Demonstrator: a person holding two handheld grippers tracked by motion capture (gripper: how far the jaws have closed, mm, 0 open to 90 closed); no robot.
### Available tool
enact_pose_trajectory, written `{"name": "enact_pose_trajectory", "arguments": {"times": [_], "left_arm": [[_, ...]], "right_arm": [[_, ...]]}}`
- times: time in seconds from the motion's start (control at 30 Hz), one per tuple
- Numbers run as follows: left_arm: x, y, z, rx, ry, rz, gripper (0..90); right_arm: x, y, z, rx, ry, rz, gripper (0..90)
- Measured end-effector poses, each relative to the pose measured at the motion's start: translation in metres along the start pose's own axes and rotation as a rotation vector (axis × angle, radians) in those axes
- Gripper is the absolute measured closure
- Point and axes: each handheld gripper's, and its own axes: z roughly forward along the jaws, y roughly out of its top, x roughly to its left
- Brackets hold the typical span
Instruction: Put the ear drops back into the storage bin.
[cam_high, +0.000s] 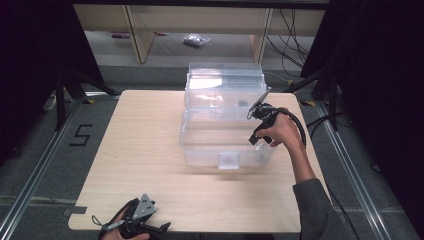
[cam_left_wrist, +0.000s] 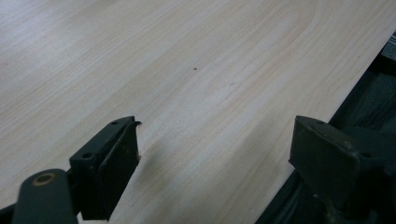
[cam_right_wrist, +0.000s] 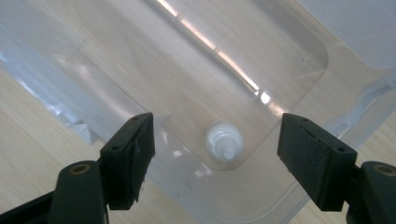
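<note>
A clear plastic box (cam_high: 200, 150) stands on the right half of the wooden table (cam_high: 140, 155), its lid (cam_high: 225, 75) swung up at the back. My right gripper (cam_high: 257, 127) hovers over the box's right end, held by a hand. In the right gripper view the right gripper (cam_right_wrist: 215, 133) is open and looks down into a corner of the box (cam_right_wrist: 187, 70), where a small white capped bottle (cam_right_wrist: 225, 142) lies below the gap. My left gripper (cam_high: 157, 229) rests at the table's front edge. The left gripper (cam_left_wrist: 215, 135) is open over bare wood, holding nothing.
The table edge (cam_left_wrist: 345, 100) runs just beside the left gripper's right jaw. A latch tab (cam_high: 229, 161) sits on the box's front wall. Beyond the table are shelf legs (cam_high: 142, 35), a small bag (cam_high: 196, 40), cables (cam_high: 292, 45), and a floor mark "5" (cam_high: 80, 135).
</note>
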Motion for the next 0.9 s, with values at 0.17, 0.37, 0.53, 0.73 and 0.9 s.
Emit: {"name": "enact_pose_trajectory", "arguments": {"times": [0.17,0.37,0.53,0.73,0.9], "left_arm": [[0.0,0.0,0.0,0.008,-0.001,-0.007,15.1],[0.0,0.0,0.0,-0.004,-0.001,-0.015,15.0],[0.0,0.0,0.0,-0.003,0.001,-0.007,15.0],[0.0,0.0,0.0,-0.003,0.001,-0.003,15.0],[0.001,0.0,0.0,0.0,0.0,-0.004,15.0]], "right_arm": [[0.006,-0.003,-0.008,-0.02,0.0,-0.007,27.8],[0.007,-0.007,-0.012,-0.042,0.004,-0.011,27.7],[0.008,-0.01,-0.013,-0.045,0.002,-0.021,27.3],[0.009,-0.012,-0.014,-0.053,0.004,-0.013,27.2],[0.012,-0.012,-0.014,-0.058,0.007,-0.029,27.2]]}}
